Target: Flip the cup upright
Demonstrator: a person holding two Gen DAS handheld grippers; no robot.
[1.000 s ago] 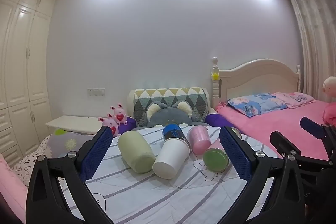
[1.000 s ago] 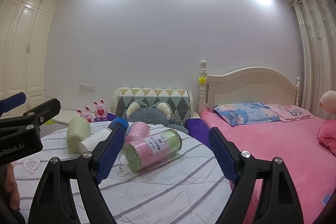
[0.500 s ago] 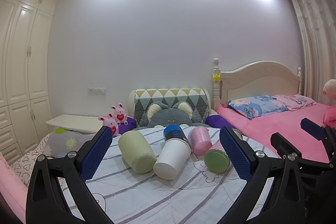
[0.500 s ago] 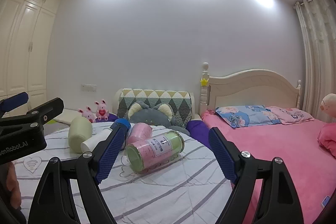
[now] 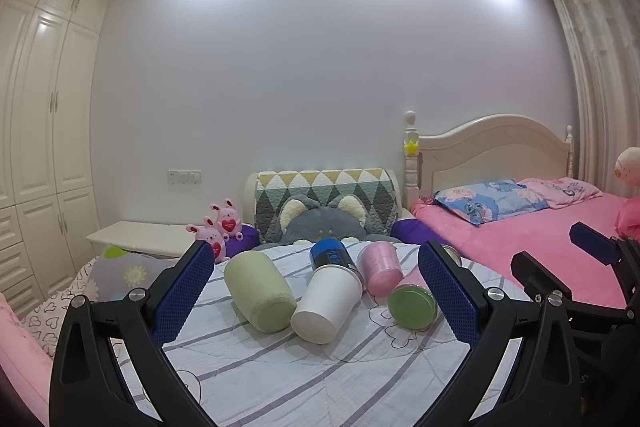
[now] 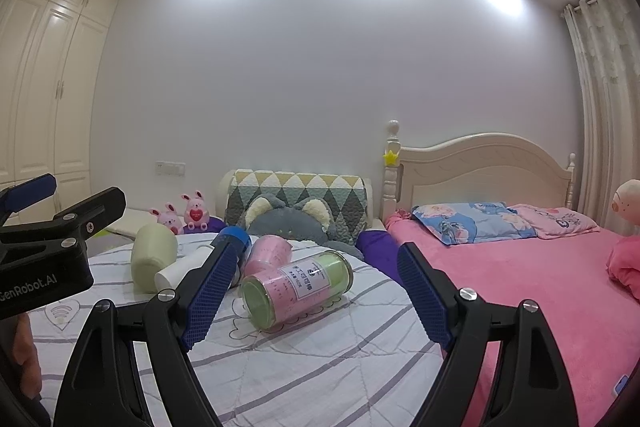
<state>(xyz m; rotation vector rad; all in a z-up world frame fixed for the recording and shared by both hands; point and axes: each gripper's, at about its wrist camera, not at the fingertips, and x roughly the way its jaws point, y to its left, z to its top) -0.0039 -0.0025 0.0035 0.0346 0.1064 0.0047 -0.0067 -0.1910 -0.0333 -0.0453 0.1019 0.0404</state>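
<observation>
Several cups lie on their sides on a striped bedspread point(image 5: 280, 367): a pale green cup point(image 5: 258, 291), a white paper cup point(image 5: 328, 301), a blue cup point(image 5: 332, 255), a pink cup point(image 5: 380, 267) and a clear jar with a green lid point(image 5: 412, 301). My left gripper point(image 5: 316, 291) is open and empty, held short of the cups. My right gripper point(image 6: 312, 291) is open and empty, with the jar point(image 6: 296, 287) lying between its fingers' lines and farther off. The green cup point(image 6: 154, 259) and pink cup point(image 6: 268, 253) show to the left.
A pink bed point(image 6: 540, 287) stands at the right with pillows point(image 6: 472, 223). A grey cat cushion point(image 5: 320, 223) and patterned headrest point(image 5: 324, 187) sit behind the cups. Pink bunny toys point(image 5: 220, 227) and a white bedside table point(image 5: 140, 233) are at the left.
Both views have tilted slightly so the cups sit a little lower in the frames. The cups have not moved. Both grippers stay open.
</observation>
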